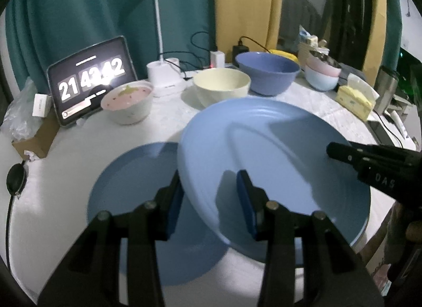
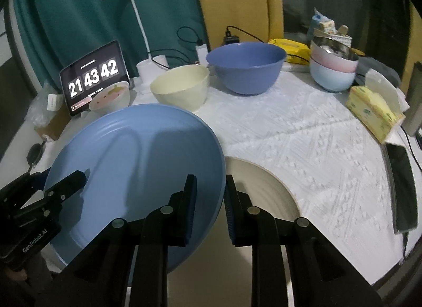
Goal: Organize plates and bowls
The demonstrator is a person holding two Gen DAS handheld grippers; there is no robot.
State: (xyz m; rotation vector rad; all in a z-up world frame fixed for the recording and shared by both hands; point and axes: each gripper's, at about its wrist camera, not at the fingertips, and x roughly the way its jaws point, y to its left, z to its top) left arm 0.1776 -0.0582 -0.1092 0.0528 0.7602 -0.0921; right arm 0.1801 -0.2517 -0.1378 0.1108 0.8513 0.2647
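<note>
A light blue plate [image 1: 263, 148] hangs tilted above the table, gripped from both sides. My left gripper [image 1: 211, 201] is shut on its left rim, one pad under and one pad on top. On the opposite rim my right gripper [image 2: 211, 201] is shut too; one of its fingers [image 1: 343, 155] shows from the left wrist. A darker blue plate [image 1: 126, 190] lies on the cloth below the left side. A cream plate [image 2: 266, 188] lies under the right side. At the back stand a pink-lined bowl [image 1: 126, 101], a cream bowl [image 1: 221, 85], a blue bowl [image 1: 269, 72] and stacked pink and pale blue bowls [image 1: 321, 74].
A tablet [image 1: 89, 80] showing a clock and a white desk lamp [image 1: 163, 80] stand at the back left, with cables behind. A yellow tissue box [image 2: 374, 109] and a dark phone [image 2: 403, 188] lie near the table's right edge. White cloth [image 2: 316, 148] covers the table.
</note>
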